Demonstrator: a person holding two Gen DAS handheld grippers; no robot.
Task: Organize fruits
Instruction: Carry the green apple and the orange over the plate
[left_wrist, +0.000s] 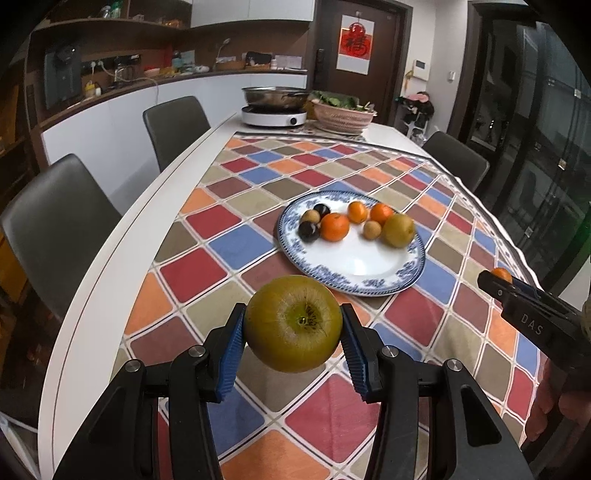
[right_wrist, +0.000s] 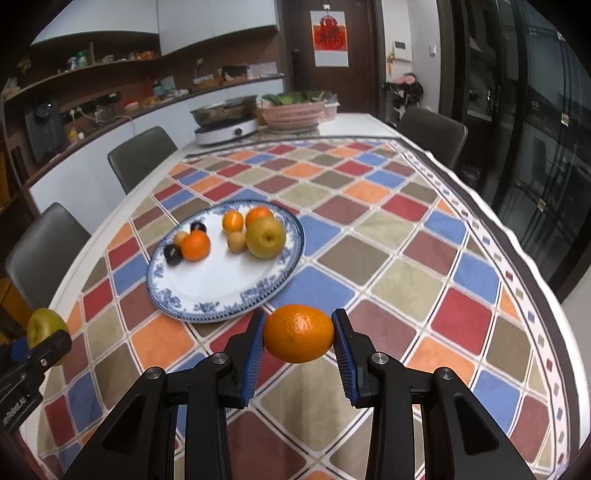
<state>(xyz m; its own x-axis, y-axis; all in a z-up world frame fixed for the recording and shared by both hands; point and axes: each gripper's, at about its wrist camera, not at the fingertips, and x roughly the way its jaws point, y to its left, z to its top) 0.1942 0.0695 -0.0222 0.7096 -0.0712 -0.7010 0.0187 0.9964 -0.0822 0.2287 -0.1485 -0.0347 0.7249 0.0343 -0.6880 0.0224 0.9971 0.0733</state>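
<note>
My left gripper is shut on a green-brown pear, held above the checked tablecloth just in front of the blue-and-white plate. My right gripper is shut on an orange, also held above the cloth, near the plate's front rim. The plate holds several fruits: oranges, a pear, dark plums and small tan fruits. The right gripper shows at the right edge of the left wrist view; the left gripper shows at the left edge of the right wrist view.
A colourful checked tablecloth covers the white table. At the far end stand an induction cooker with a metal pan and a pink basket of greens. Grey chairs line the left side and one stands at the right.
</note>
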